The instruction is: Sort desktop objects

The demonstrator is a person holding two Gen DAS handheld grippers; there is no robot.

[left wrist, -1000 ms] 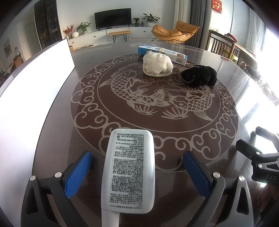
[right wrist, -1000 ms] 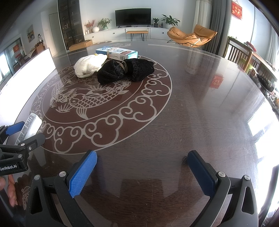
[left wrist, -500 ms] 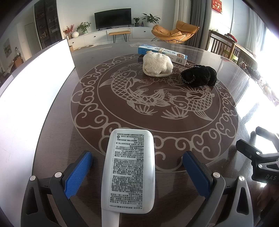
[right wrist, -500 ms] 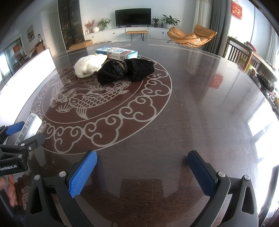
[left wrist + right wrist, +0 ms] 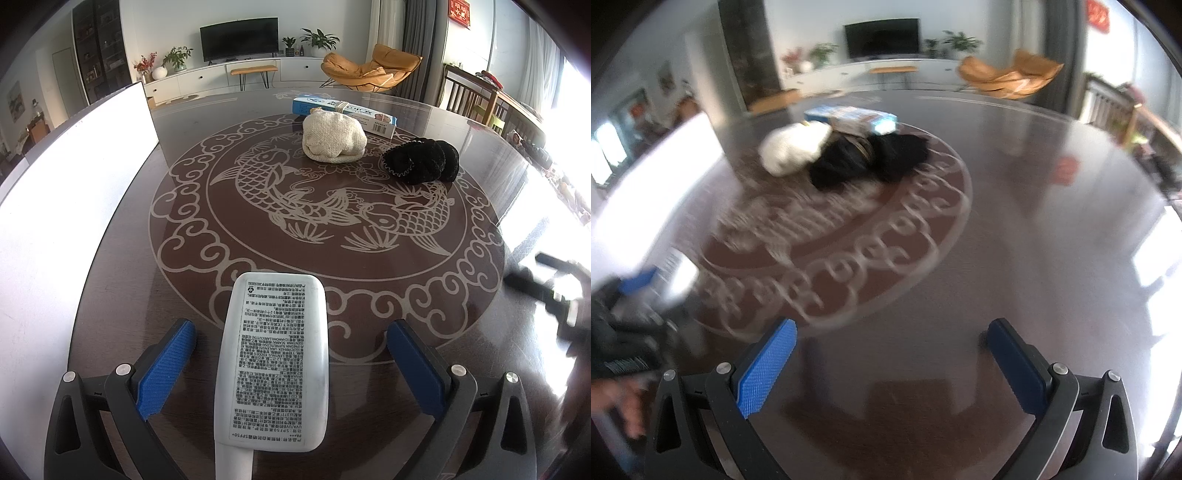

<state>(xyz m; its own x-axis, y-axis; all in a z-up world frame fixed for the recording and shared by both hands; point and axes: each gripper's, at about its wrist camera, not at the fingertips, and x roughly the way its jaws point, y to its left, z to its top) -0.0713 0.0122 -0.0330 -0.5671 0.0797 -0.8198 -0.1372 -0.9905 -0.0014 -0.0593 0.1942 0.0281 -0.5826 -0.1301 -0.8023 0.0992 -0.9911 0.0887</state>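
White tube: bottom centre of left view, lying between the left gripper pads, untouched.
Left claw: wide open, holding nothing.
Right gripper: wide open, empty, blurry.
Tip: centre first, then squeeze gently.

The round table is a dark, glossy brown, with a reddish-brown disc at its middle carrying pale grey fish ringed by curling cloud scrolls in the same grey. The tube lying near is white, its face covered in small black print. Further off sit a cream knitted bundle, a black fuzzy bundle and a blue-and-white box. Both grippers have black frames with bright blue ribbed pads. A plain white panel stands along the left
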